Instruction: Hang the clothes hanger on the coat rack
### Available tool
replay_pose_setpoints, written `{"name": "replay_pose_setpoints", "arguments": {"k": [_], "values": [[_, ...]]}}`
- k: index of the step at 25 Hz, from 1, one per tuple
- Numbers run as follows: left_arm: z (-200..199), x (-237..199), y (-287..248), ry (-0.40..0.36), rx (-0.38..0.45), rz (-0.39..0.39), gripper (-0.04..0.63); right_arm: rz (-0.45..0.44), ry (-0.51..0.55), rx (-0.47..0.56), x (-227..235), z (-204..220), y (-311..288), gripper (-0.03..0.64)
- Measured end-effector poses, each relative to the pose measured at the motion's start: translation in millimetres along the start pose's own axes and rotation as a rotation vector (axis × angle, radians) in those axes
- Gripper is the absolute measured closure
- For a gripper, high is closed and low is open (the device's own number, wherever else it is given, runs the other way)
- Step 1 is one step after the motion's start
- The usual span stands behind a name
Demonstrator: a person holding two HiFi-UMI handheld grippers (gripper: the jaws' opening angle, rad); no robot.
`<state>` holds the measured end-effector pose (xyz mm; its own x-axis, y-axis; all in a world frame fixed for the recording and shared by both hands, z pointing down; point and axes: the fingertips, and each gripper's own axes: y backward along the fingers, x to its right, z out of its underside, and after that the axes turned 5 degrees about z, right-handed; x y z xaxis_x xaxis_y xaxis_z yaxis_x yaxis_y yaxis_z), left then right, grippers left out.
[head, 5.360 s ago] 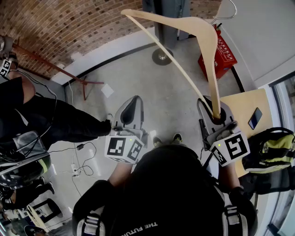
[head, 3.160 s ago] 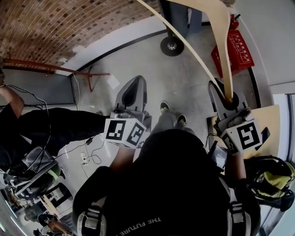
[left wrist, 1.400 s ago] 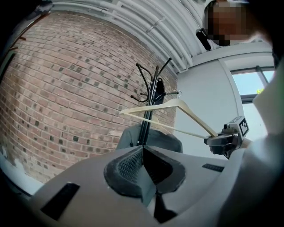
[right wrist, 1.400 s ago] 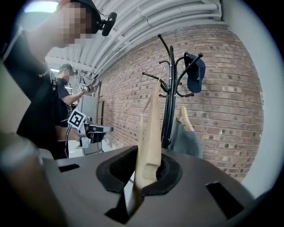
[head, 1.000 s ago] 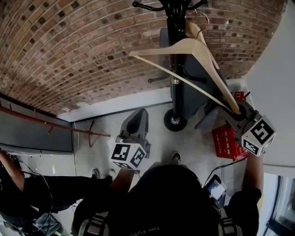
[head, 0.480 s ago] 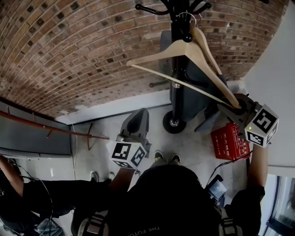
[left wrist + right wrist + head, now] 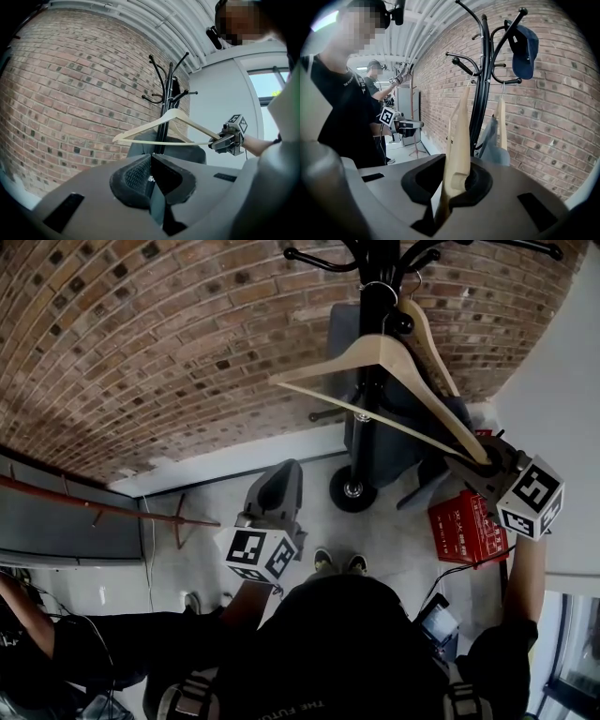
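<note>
A pale wooden clothes hanger (image 7: 375, 354) is held level against the black coat rack (image 7: 377, 268). Its metal hook (image 7: 379, 287) sits by the pole just above a knobbed peg; I cannot tell if it rests on the peg. My right gripper (image 7: 480, 463) is shut on the hanger's right tip, and in the right gripper view the wood (image 7: 459, 136) stands clamped between the jaws. My left gripper (image 7: 273, 486) hangs lower at mid-left, away from the rack, shut on nothing. The left gripper view shows the hanger (image 7: 180, 117) across the rack (image 7: 164, 108).
A second wooden hanger (image 7: 429, 341) with a grey garment (image 7: 398, 432) hangs on the rack, and a blue cap (image 7: 524, 44) sits on an upper peg. The rack's round base (image 7: 353, 493) and a red crate (image 7: 464, 526) are on the floor. Behind stands a brick wall (image 7: 169, 352).
The right gripper has carried the hanger up from low in front of me to the rack. In the last second the hook closed in on the pole. The left gripper stayed put.
</note>
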<state>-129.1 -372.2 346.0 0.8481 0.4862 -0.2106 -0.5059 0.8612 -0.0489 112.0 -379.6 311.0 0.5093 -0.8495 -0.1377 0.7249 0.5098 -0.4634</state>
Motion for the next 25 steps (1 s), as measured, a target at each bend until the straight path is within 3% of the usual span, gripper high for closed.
{"name": "replay_pose_setpoints", "arguments": {"k": [25], "values": [[2,-7,4,0.008,-0.007,0.008,0.572,0.025,-0.026,-0.029,-1,23,-15,0.574]]}}
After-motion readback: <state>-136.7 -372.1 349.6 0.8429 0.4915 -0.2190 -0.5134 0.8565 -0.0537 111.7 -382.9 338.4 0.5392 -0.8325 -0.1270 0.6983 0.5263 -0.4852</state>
